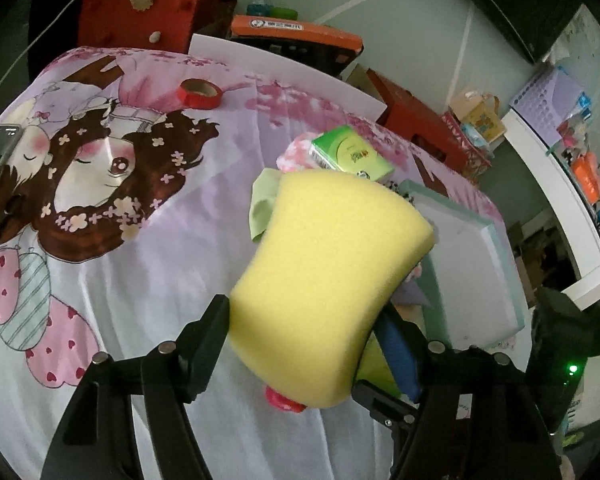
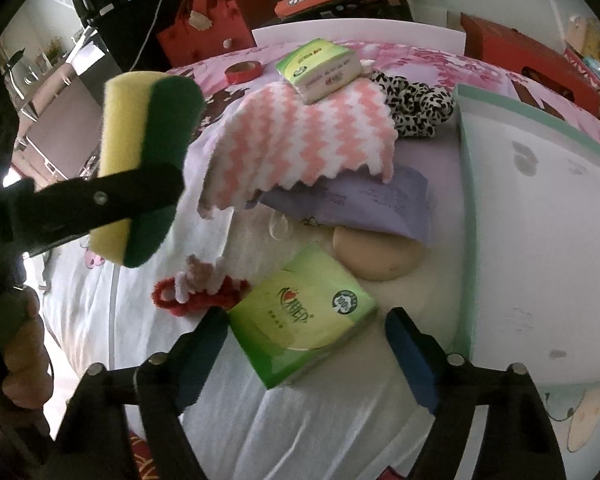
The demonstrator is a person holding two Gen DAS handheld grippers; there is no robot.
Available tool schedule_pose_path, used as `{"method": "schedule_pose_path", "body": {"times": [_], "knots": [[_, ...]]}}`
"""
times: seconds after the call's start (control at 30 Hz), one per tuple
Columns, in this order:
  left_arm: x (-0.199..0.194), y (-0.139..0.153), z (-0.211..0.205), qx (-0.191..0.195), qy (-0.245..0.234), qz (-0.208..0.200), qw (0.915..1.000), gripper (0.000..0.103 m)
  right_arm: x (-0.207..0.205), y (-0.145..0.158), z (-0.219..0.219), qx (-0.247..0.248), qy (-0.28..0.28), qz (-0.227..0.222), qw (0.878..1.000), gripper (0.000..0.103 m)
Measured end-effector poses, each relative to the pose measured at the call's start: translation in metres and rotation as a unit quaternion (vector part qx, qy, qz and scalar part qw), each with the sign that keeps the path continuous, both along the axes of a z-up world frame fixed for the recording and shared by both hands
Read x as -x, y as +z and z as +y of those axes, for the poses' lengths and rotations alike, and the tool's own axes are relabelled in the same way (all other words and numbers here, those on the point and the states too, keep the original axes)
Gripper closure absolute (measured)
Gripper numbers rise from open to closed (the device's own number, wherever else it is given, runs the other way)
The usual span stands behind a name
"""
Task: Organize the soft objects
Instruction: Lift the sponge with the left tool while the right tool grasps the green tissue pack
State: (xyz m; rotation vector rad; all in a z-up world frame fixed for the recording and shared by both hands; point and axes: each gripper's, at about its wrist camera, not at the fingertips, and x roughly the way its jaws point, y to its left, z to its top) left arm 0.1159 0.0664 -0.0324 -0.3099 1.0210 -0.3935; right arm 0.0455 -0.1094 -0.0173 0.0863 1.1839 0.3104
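Note:
My left gripper [image 1: 302, 314] is shut on a thick yellow sponge [image 1: 328, 272] and holds it above the cartoon-print bedsheet [image 1: 140, 240]. From the right wrist view the same sponge [image 2: 144, 160] shows a dark green scouring side, clamped by the black left fingers [image 2: 100, 200]. My right gripper [image 2: 306, 316] points down over a green tissue pack [image 2: 300, 316] lying on the sheet. The pack sits between the blue pads. The left pad is at its corner and the right pad stands a little apart from it.
Behind the pack lie a beige round puff [image 2: 376, 256], a purple pouch [image 2: 364, 204], a pink-and-white zigzag cloth [image 2: 300, 136] with a second tissue pack [image 2: 320, 68], and a leopard-print piece [image 2: 412, 108]. A white green-rimmed tray [image 2: 540, 240] stands on the right. Red fuzzy loops [image 2: 204, 288] lie on the left.

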Motion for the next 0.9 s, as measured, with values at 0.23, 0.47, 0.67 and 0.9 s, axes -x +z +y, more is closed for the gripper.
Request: {"method": "schedule_pose_path", "body": {"times": [0.23,0.47,0.67,0.9], "knots": [[0.003,0.007,0.006,0.008,0.009,-0.008,0.9999,0.03,-0.005,-0.001,-0.004,-0.007,-0.004,-0.001,1.0,0.026],[0.008,0.01,0.007,0.005,0.01,-0.01,0.9999,0.03,-0.002,0.001,-0.006,-0.013,-0.008,-0.002,1.0,0.026],[0.009,0.022,0.007,0.004,0.012,-0.021,0.9997,0.03,0.002,0.015,-0.009,-0.023,-0.01,-0.016,1.0,0.033],[0.008,0.036,0.005,0.007,0.014,-0.037,0.9992,0.03,0.003,0.031,-0.016,-0.032,-0.01,-0.031,0.999,0.035]]}}
